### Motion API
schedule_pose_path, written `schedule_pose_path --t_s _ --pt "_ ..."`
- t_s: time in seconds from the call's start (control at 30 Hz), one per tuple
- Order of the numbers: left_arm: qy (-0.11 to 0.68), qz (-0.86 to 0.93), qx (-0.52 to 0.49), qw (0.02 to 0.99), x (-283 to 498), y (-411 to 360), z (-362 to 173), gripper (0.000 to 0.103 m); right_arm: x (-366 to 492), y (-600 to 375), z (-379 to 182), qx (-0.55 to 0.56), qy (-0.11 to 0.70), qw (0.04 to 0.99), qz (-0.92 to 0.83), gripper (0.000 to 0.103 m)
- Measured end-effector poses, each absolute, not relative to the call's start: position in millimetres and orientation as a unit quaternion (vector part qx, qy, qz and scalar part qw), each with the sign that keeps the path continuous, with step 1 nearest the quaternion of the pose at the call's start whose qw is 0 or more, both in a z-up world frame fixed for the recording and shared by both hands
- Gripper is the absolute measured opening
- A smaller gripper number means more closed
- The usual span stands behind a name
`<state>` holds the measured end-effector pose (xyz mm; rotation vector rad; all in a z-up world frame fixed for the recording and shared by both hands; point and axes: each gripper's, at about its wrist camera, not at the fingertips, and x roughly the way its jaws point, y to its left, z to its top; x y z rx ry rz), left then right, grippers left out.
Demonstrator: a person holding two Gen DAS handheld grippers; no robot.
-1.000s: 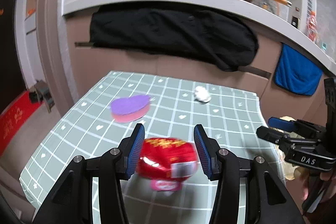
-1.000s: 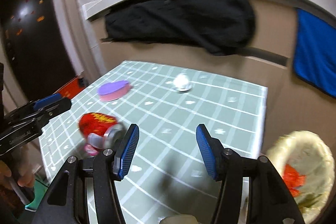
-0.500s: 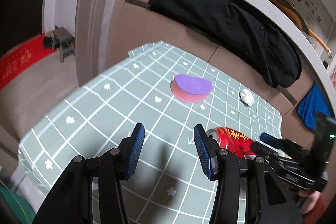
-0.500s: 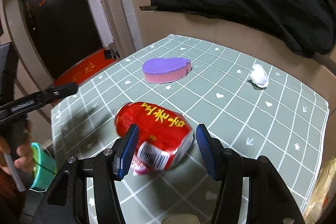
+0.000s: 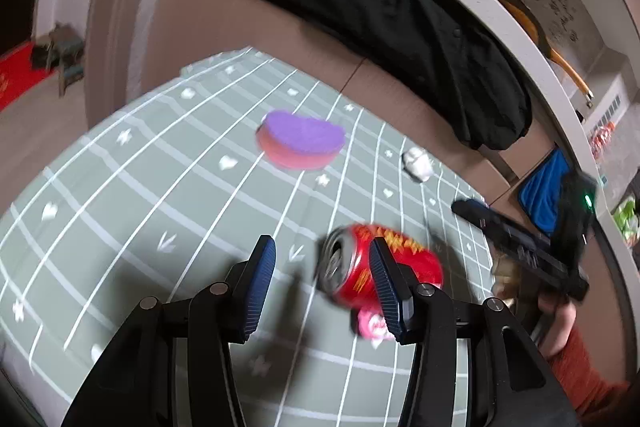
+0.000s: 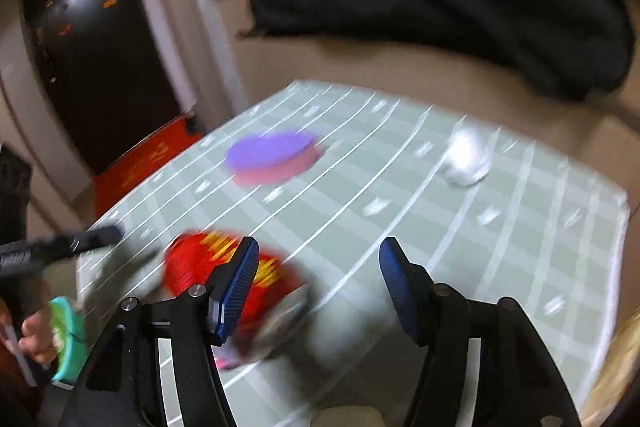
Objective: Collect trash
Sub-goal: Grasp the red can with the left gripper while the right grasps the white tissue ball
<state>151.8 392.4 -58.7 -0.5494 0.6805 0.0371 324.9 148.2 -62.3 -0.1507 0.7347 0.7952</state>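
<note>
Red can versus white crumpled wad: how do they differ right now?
The red can lies on its side at the near edge; the white crumpled wad sits farther back. The can is larger, printed metal; the wad is small, plain and shapeless. Both rest ungripped on the checked tablecloth.

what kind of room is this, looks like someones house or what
Most likely a home kitchen or dining corner. A small table with a green grid-and-heart tablecloth stands against a counter that holds a frying pan. A black garment and a blue towel hang on its front.
</note>
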Motion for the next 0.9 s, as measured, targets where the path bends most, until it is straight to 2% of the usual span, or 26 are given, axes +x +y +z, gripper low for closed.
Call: schedule_pose_path --t_s 0.17,0.23,0.4,0.47,0.5,0.53,0.67,0.9 --pt "0.309 0.018 -0.181 0.933 202.4 387.2 -35.1 0.05 389.2 141.4 -59.9 -0.09 0.336 0.882 0.319 0.06" --pt "0.309 0.006 -0.161 0.937 227.6 393.8 -30.3 0.05 416.8 148.7 -69.9 -0.114 0.336 0.887 0.295 0.056" --pt "0.341 -0.018 -0.142 0.929 294.4 418.9 -37.8 0.05 472.5 162.4 -95.3 -0.117 0.365 0.88 0.282 0.053" --pt "0.356 -0.013 -0.143 0.923 321.2 431.8 -45.1 0.05 492.5 164.6 -103.3 -0.108 0.387 0.871 0.283 0.043" --pt "0.367 -0.01 -0.149 0.918 334.3 439.1 -50.5 0.05 499.3 163.6 -105.5 -0.104 0.396 0.866 0.287 0.026" --pt "0.373 -0.008 -0.154 0.915 341.5 444.3 -54.9 0.05 502.0 162.0 -107.7 -0.095 0.405 0.861 0.293 0.017" --pt "0.4 -0.004 -0.177 0.899 358.3 454.7 -76.0 0.05 480.4 149.6 -106.4 -0.087 0.413 0.845 0.329 0.014" --pt "0.419 -0.031 -0.172 0.891 321.6 422.4 -89.6 0.05 410.3 130.3 -98.3 -0.095 0.41 0.833 0.361 0.014"
